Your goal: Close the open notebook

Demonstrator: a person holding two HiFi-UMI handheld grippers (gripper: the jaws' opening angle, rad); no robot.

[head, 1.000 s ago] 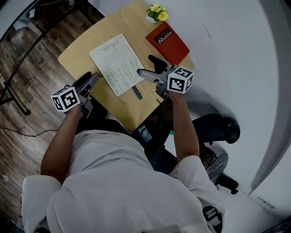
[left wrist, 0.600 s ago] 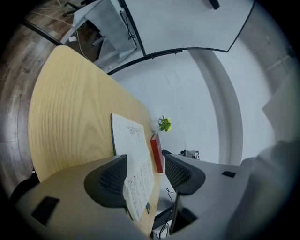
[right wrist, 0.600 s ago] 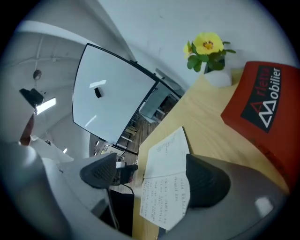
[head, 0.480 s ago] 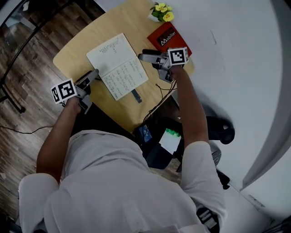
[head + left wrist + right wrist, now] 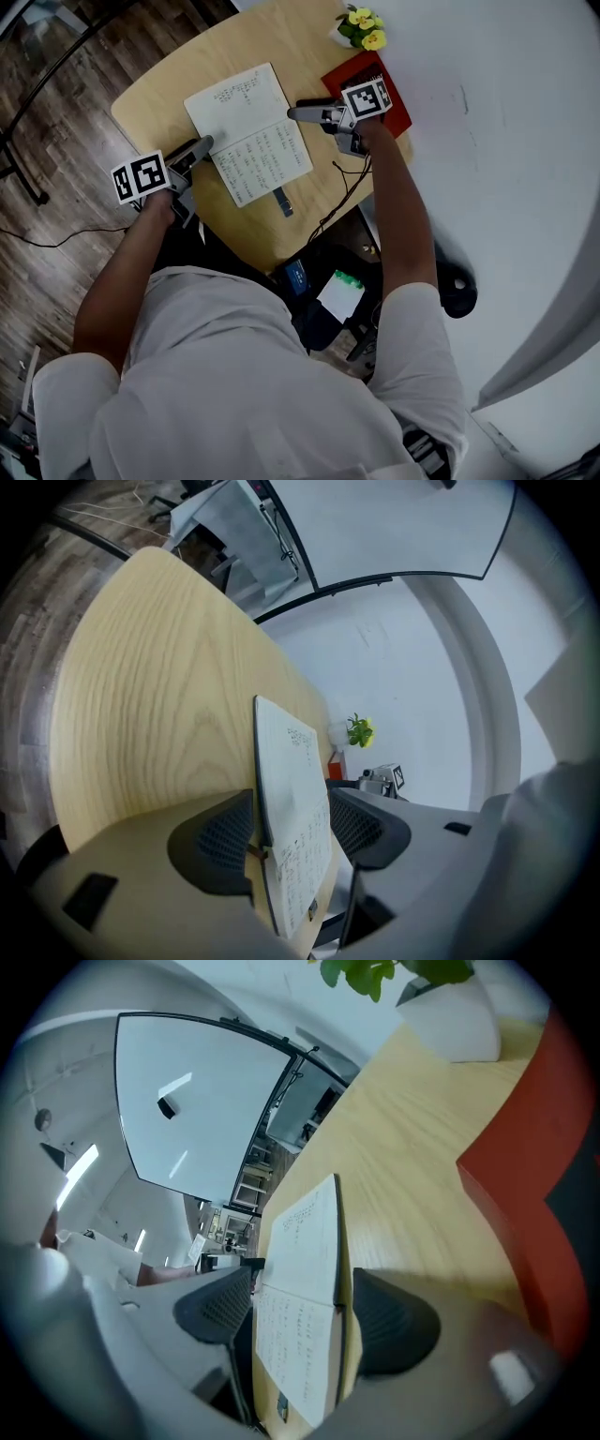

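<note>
Tabletop (image 5: 187, 66) bears open notebook (image 5: 248, 131) — right gripper (image 5: 298, 110), jaws just closing, straddles its edge.

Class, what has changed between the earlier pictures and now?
The left hand-held gripper and right hand-held gripper sank to opposite edges of the notebook, each now straddling an edge; the right's jaws have just been closing. Notebook still open and flat; red book unmoved.

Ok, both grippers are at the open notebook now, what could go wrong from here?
The right gripper, whose jaws have just been closing with the right edge of the notebook between them, may catch only a page or two and crease them. The red book beside it could get nudged. The left gripper, open astride the opposite edge, could drag the notebook across the table.
</note>
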